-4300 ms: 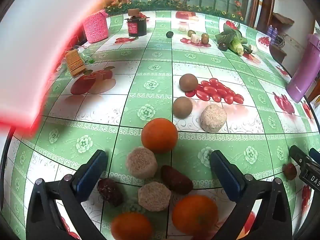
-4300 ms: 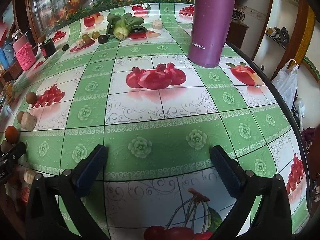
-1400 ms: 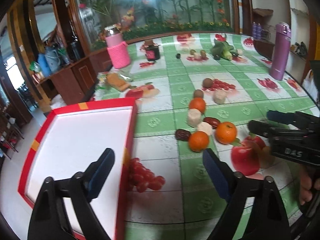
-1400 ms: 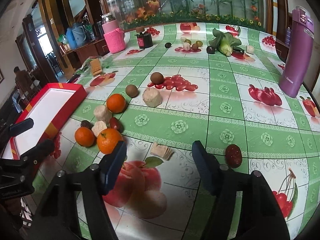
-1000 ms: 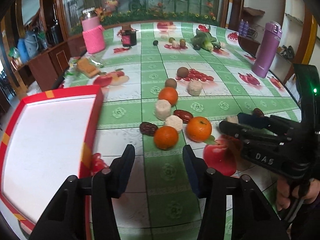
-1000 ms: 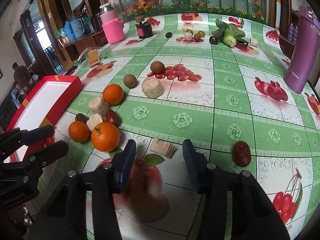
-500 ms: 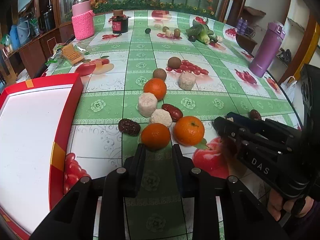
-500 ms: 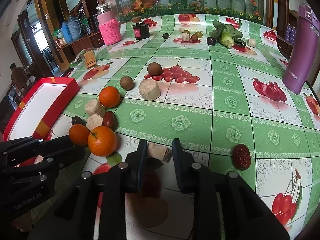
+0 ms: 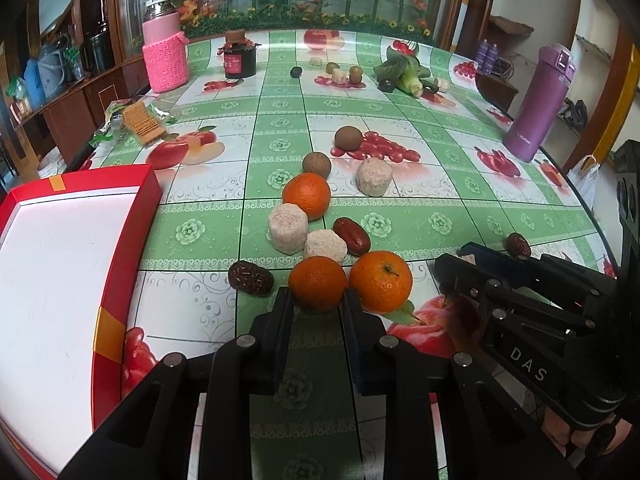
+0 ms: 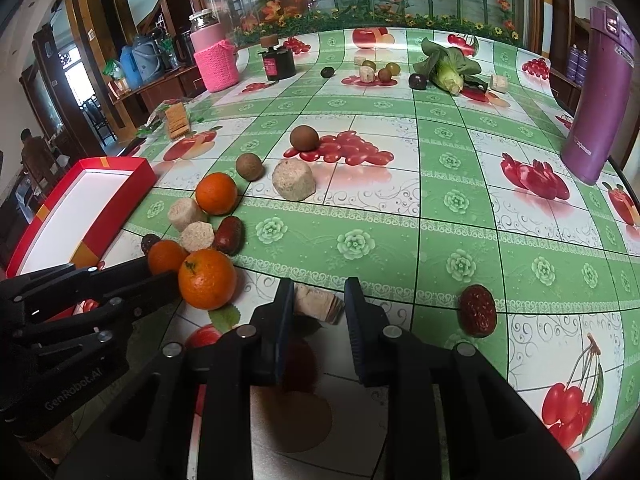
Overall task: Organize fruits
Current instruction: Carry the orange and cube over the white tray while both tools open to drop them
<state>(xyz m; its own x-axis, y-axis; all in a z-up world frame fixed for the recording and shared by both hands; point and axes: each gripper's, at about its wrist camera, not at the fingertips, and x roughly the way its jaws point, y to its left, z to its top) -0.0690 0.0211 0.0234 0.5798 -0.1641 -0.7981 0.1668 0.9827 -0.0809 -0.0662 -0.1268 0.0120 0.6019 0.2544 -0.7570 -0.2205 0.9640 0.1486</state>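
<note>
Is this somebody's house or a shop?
Probably a house, likely a dining room: a big table under a fruit-print cloth, a wooden sideboard holding kettles, and a purple flask beside loose oranges.

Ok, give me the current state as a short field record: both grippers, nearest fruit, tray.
left gripper: fingers narrowed around the nearest orange, contact unclear
right gripper: fingers narrowed around a small beige item, grip unclear
second orange: on the table, just right of the first
third orange: farther back, beside a beige puck
red tray: left of the fruit, nothing visible inside
loose date: alone, right of the right gripper
</note>
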